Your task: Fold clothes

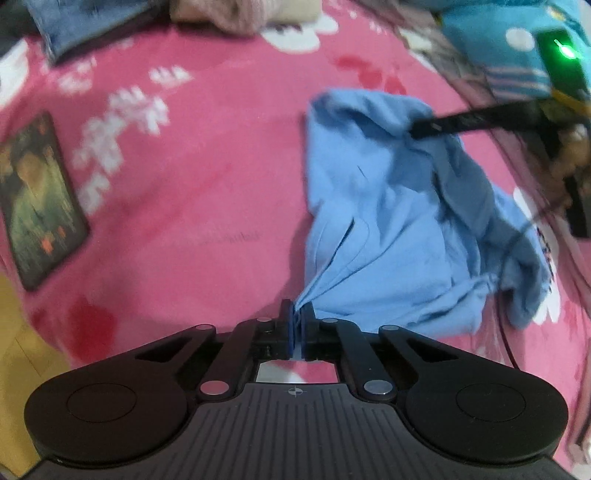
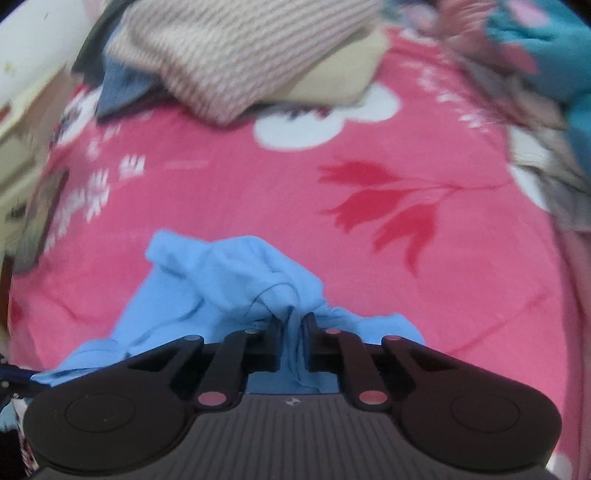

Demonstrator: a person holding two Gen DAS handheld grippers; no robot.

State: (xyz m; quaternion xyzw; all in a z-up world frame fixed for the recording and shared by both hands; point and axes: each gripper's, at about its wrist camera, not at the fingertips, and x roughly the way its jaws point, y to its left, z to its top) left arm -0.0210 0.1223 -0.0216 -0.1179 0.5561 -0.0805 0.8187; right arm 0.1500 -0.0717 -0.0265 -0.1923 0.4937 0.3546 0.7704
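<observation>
A light blue garment [image 1: 399, 221] lies crumpled on the pink flowered blanket [image 1: 192, 192]. My left gripper [image 1: 298, 314] is shut on a bunched corner of it at the near edge, and the cloth fans out from the pinch. My right gripper [image 1: 417, 129] comes in from the right in the left wrist view and grips the garment's far part. In the right wrist view the right gripper [image 2: 293, 323] is shut on a thick fold of the blue garment [image 2: 229, 280], with cloth filling the gap between its fingers.
A dark picture card [image 1: 37, 203] lies on the blanket at the left. Folded clothes, a striped knit [image 2: 236, 55] over a beige piece [image 2: 343, 77] and denim [image 1: 74, 22], sit at the far edge. Teal bedding [image 2: 546, 48] lies at the right.
</observation>
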